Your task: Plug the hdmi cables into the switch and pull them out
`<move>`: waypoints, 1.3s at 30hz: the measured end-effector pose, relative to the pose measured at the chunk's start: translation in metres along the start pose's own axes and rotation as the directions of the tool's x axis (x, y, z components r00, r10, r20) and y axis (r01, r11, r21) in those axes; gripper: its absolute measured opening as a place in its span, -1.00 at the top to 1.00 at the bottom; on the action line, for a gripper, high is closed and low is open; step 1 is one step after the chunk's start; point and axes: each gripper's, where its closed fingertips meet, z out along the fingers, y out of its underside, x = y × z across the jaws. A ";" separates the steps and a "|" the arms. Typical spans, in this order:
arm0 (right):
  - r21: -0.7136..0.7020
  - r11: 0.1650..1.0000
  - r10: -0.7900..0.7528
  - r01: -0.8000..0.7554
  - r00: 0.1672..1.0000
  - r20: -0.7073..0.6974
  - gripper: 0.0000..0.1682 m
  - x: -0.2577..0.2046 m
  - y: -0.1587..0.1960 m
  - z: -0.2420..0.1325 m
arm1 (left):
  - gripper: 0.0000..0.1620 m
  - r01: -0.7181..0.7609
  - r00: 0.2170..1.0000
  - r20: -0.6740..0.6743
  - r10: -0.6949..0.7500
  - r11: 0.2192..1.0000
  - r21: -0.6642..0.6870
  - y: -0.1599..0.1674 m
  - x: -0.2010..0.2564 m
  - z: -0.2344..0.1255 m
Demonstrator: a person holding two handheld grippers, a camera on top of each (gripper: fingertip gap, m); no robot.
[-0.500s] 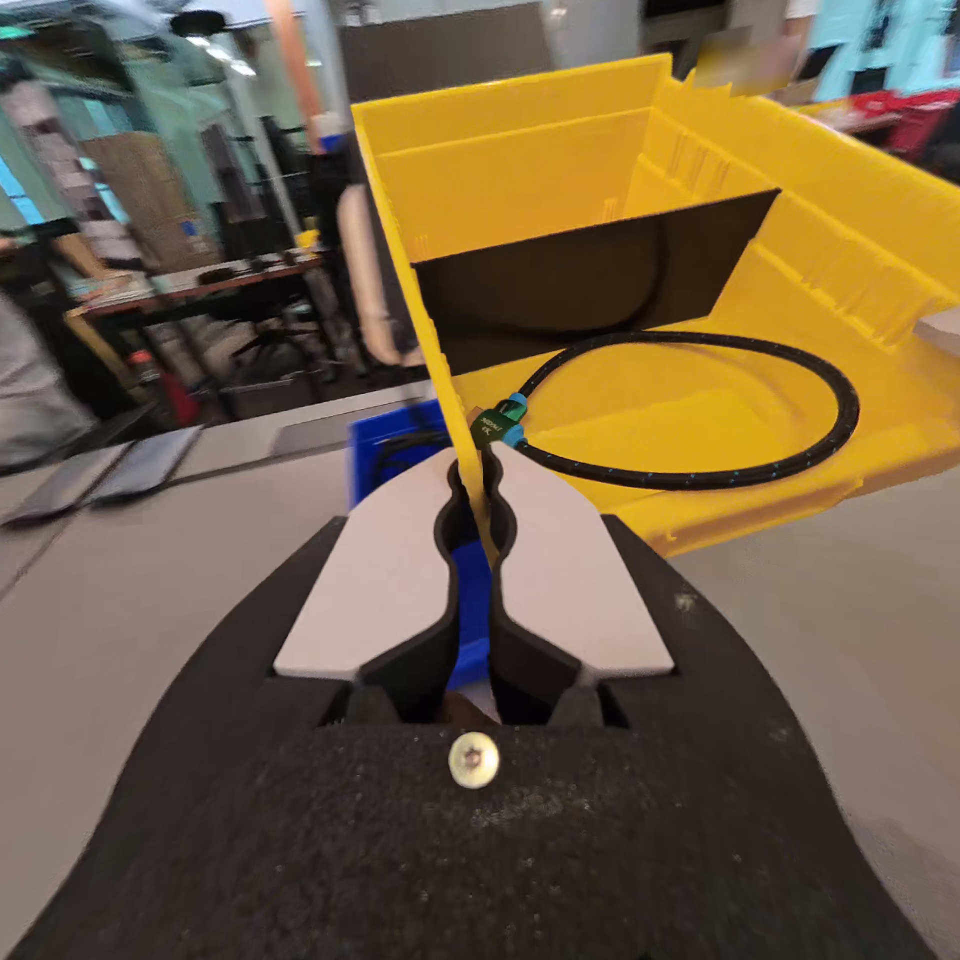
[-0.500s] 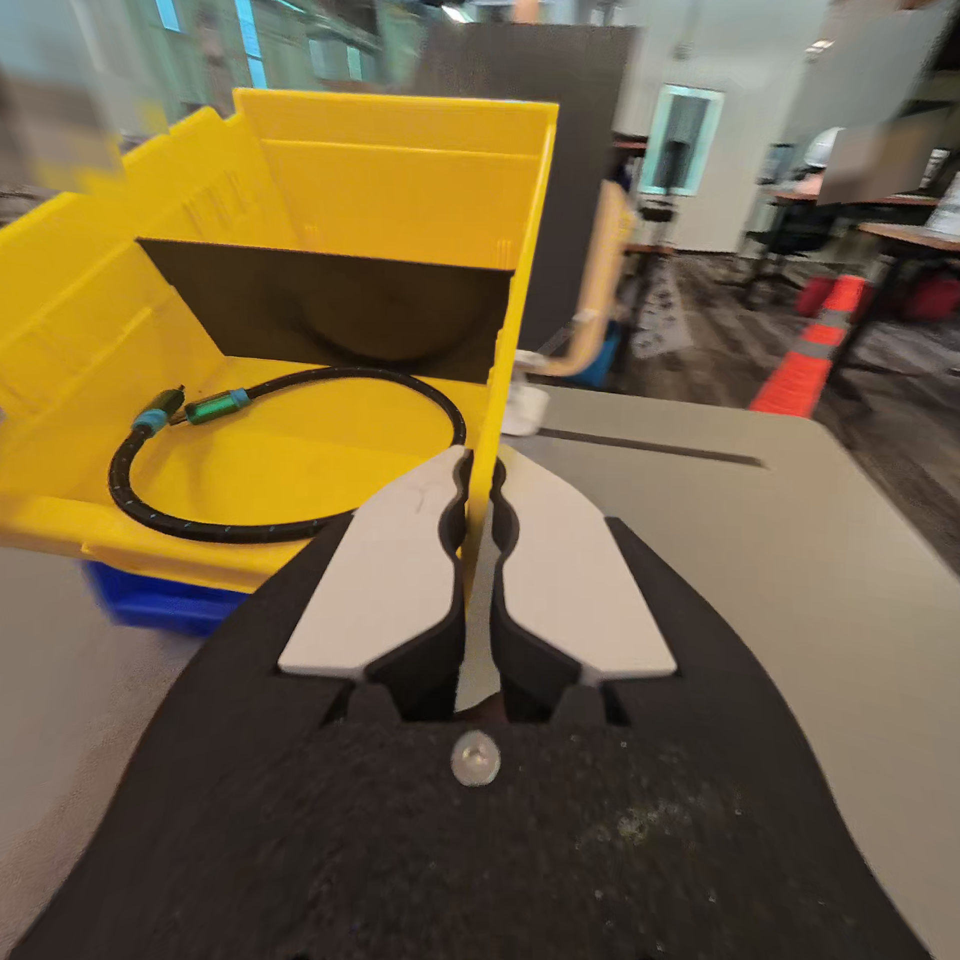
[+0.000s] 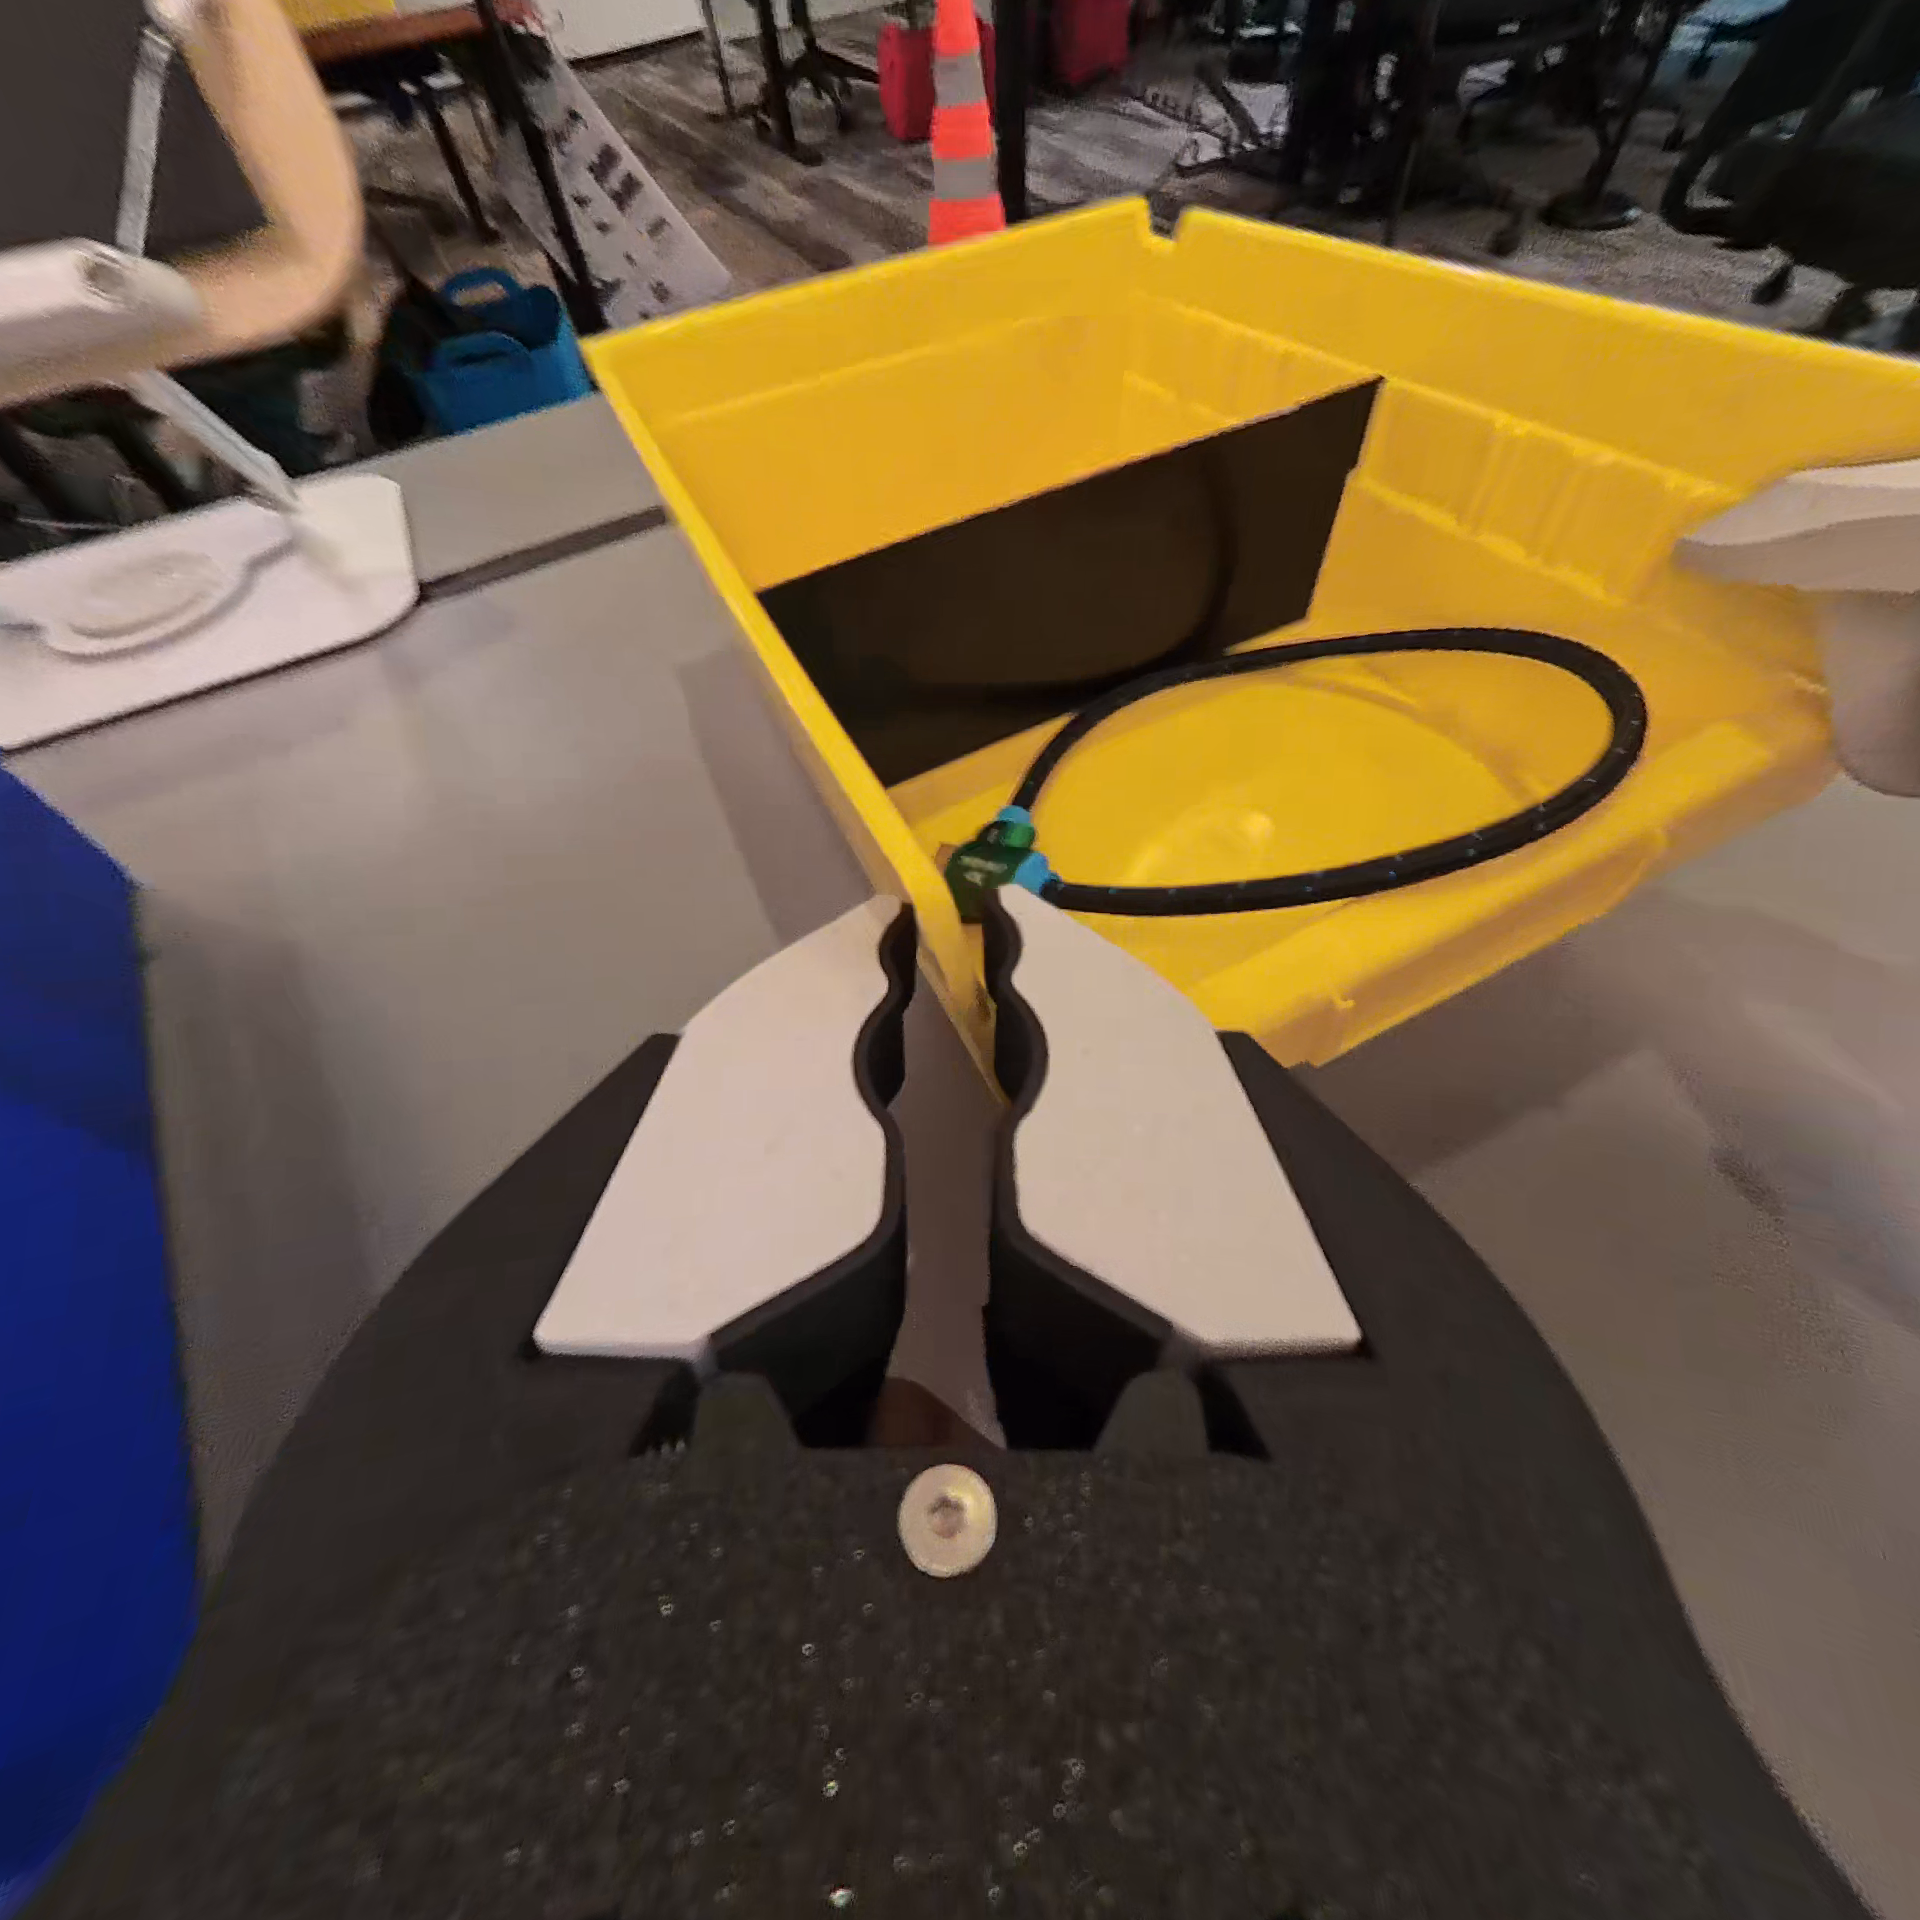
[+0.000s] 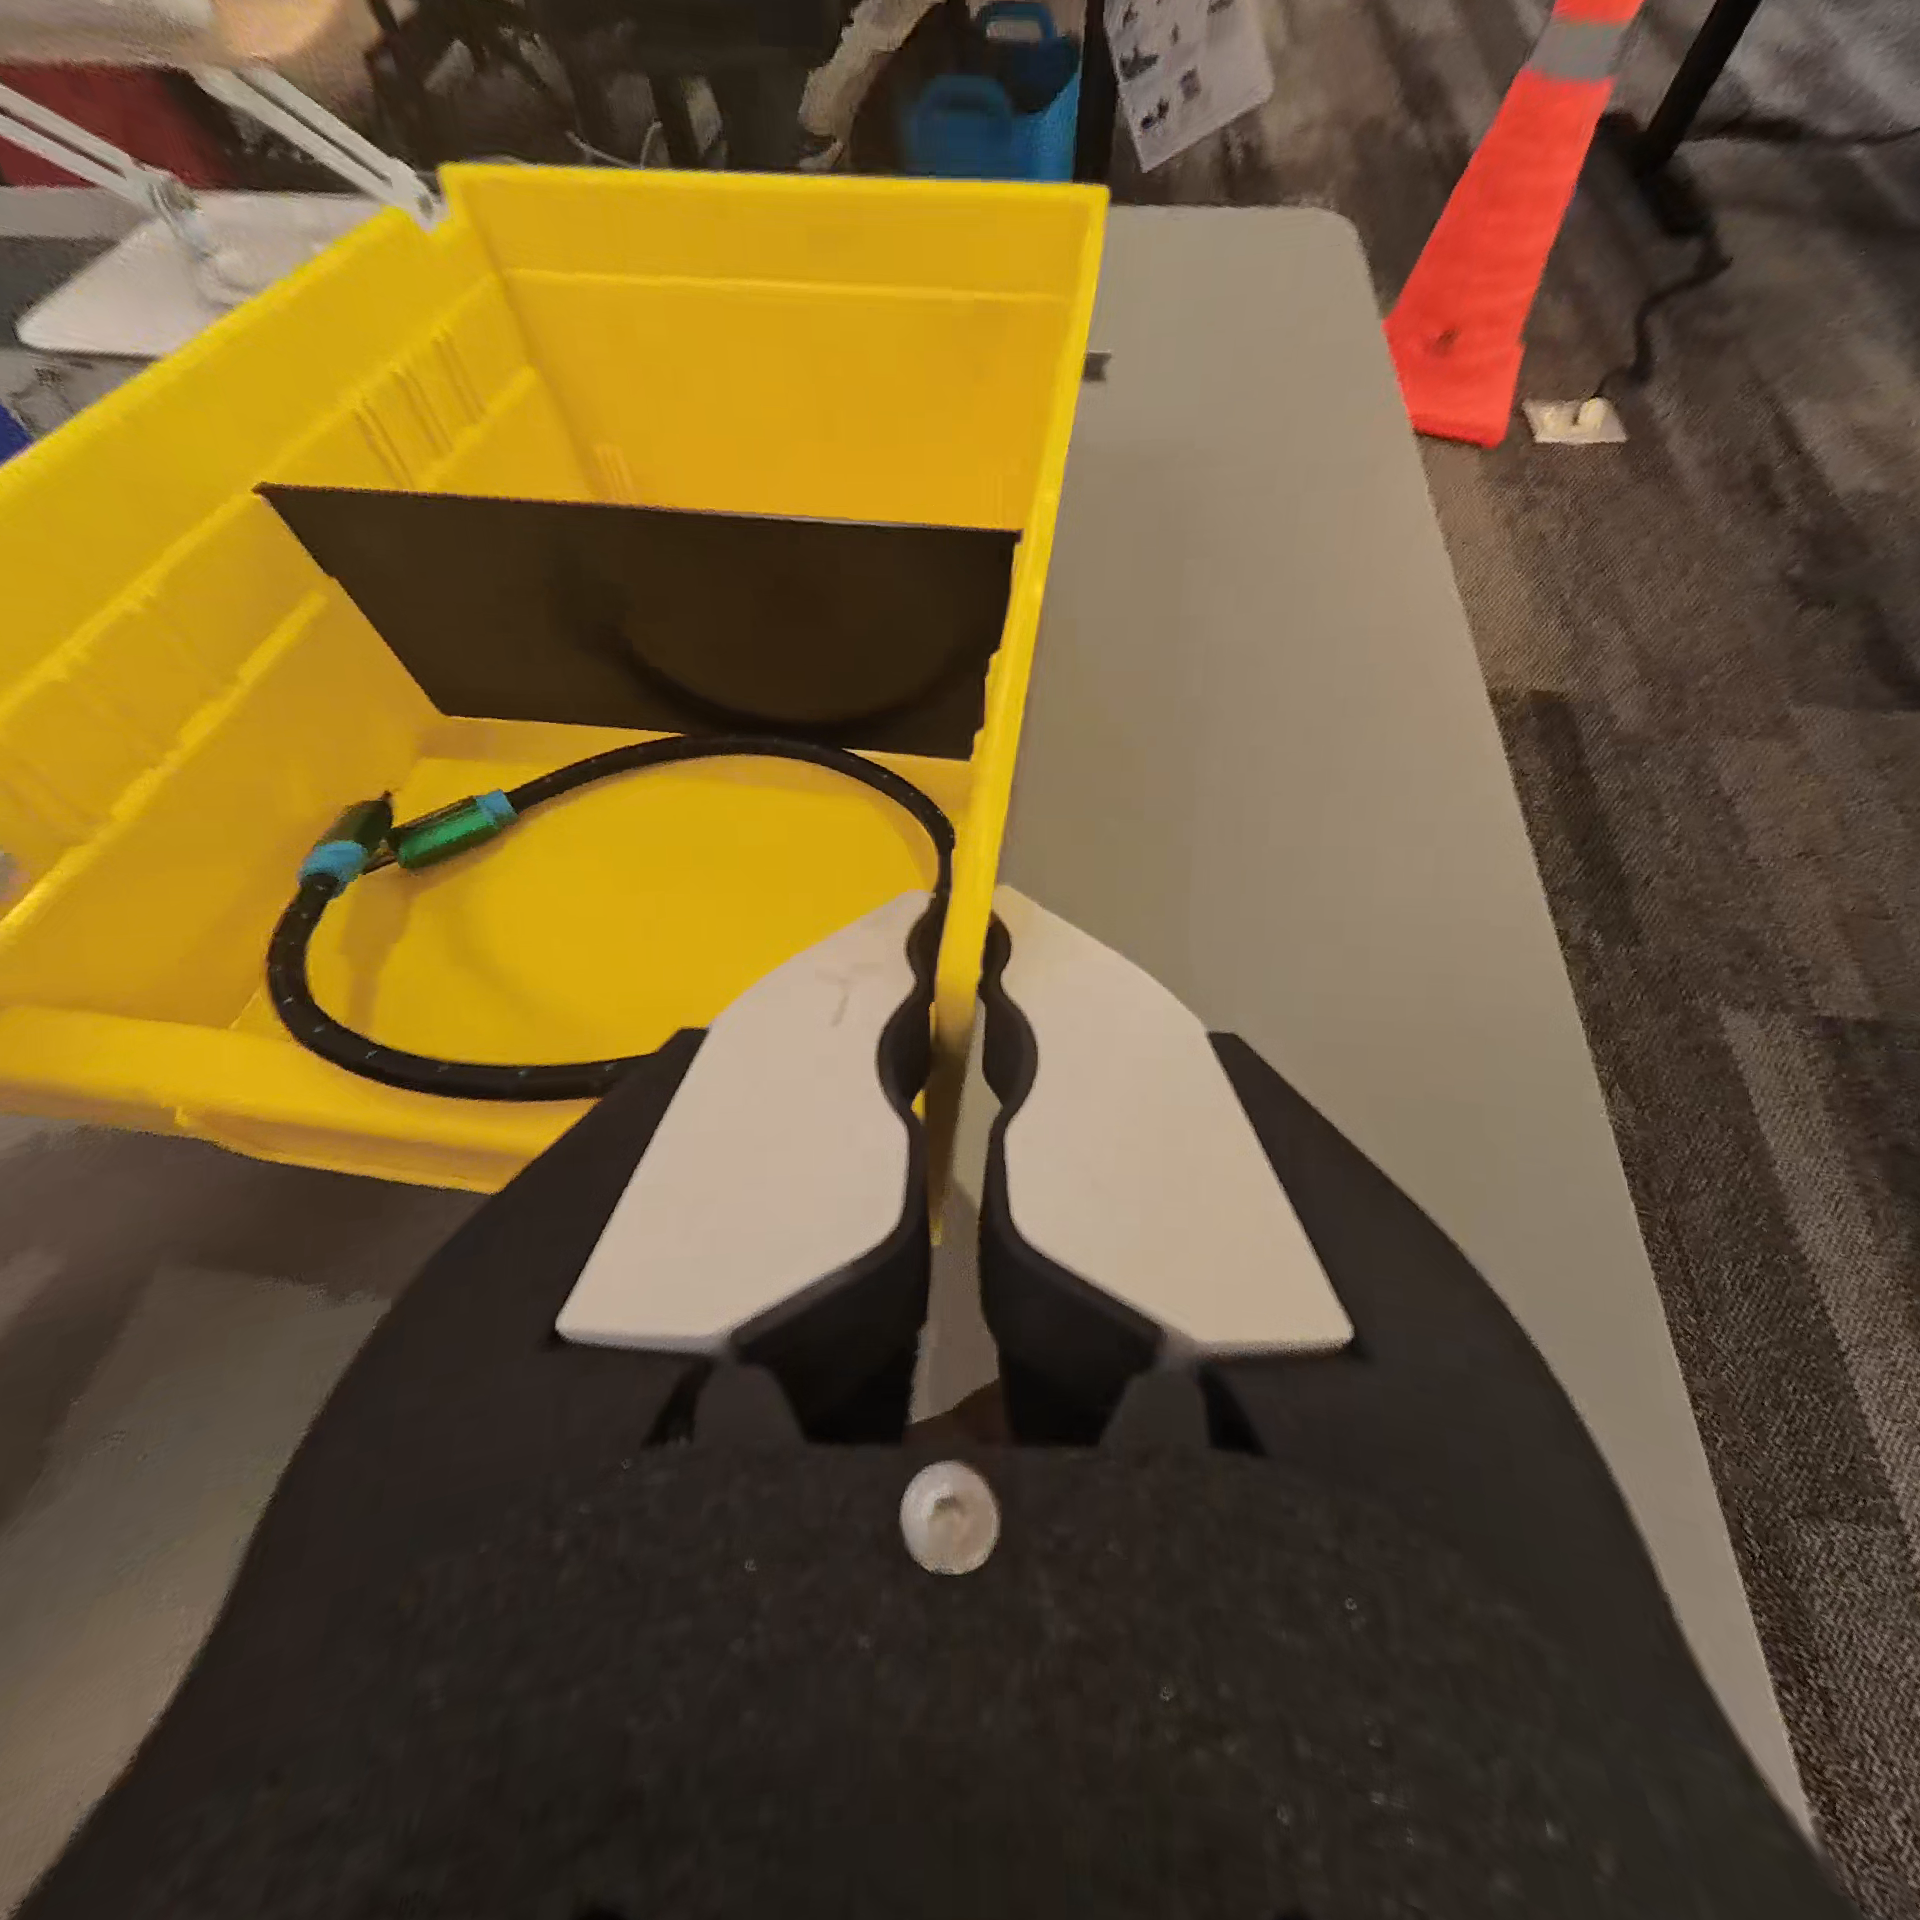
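Observation:
A yellow bin with a black divider holds a coiled black braided HDMI cable with green plugs. My left gripper is shut on the bin's left wall. My right gripper is shut on the bin's right wall, and its pale fingers show at the right edge of the left wrist view. In the right wrist view the cable lies in the near compartment with both plugs side by side. No switch is in view.
A blue bin fills the far left. A white lamp base stands at the back left of the grey table. A person's arm is behind it. The table's right edge drops to floor with an orange cone. The left gripper's tips are roughly 20 cm from the right gripper's.
Both grippers have carried the yellow bin off the blue bin, which now sits far left. Both views have tilted down and look more into the bin. Both grips are unchanged.

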 end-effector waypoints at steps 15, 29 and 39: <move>0.216 0.961 -0.101 0.172 0.947 -0.304 0.68 0.008 -0.044 -0.066 | 0.42 0.145 0.956 -0.272 -0.111 0.983 0.110 -0.010 -0.055 -0.129; 0.044 0.997 -0.069 0.060 0.969 0.236 0.59 -0.385 0.011 0.017 | 0.51 0.259 0.919 0.328 -0.217 0.962 -0.090 0.115 -0.327 -0.185; -0.052 0.997 -0.046 0.049 0.997 0.067 0.97 -0.421 0.009 0.035 | 0.96 0.206 0.942 0.292 -0.168 0.973 -0.105 0.116 -0.365 -0.201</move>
